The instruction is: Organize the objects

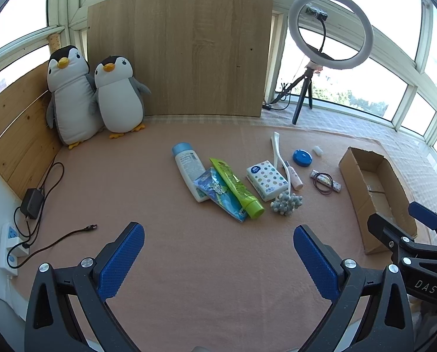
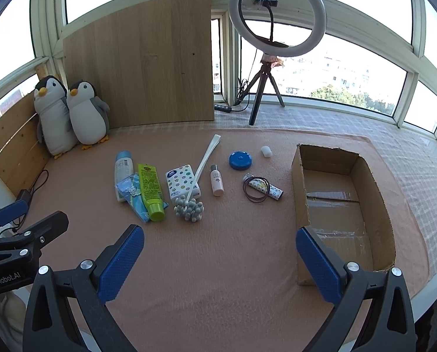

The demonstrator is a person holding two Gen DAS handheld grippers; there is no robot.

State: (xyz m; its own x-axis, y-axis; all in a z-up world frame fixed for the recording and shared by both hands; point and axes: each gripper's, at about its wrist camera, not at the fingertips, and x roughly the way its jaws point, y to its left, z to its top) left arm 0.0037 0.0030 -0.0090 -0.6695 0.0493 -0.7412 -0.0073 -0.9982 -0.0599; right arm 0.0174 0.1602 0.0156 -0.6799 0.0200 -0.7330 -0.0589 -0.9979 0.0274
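Observation:
Small items lie in a row on the pink cloth: a white bottle with a blue cap [image 1: 189, 170] [image 2: 121, 173], a green tube [image 1: 237, 186] [image 2: 151, 190], a blue packet [image 1: 218, 193], a dotted tissue pack [image 1: 266, 179] [image 2: 181, 180], a white long-handled massager [image 1: 282, 173] [image 2: 197, 173], a small pink bottle [image 2: 217, 180], a blue round case [image 1: 302, 157] [image 2: 241, 160], hair ties on a patterned stick [image 1: 325, 182] [image 2: 260, 189]. An open cardboard box [image 1: 356, 187] [image 2: 300, 205] stands at the right. My left gripper [image 1: 218, 252] and right gripper [image 2: 219, 255] hover open and empty, short of the row.
Two plush penguins [image 1: 95, 94] sit at the back left against a wooden board [image 1: 177, 50]. A ring light on a tripod [image 2: 277, 14] stands behind. A charger, cable and power strip [image 1: 10, 243] lie at the left edge. A small white capsule [image 2: 266, 151] lies behind the blue case.

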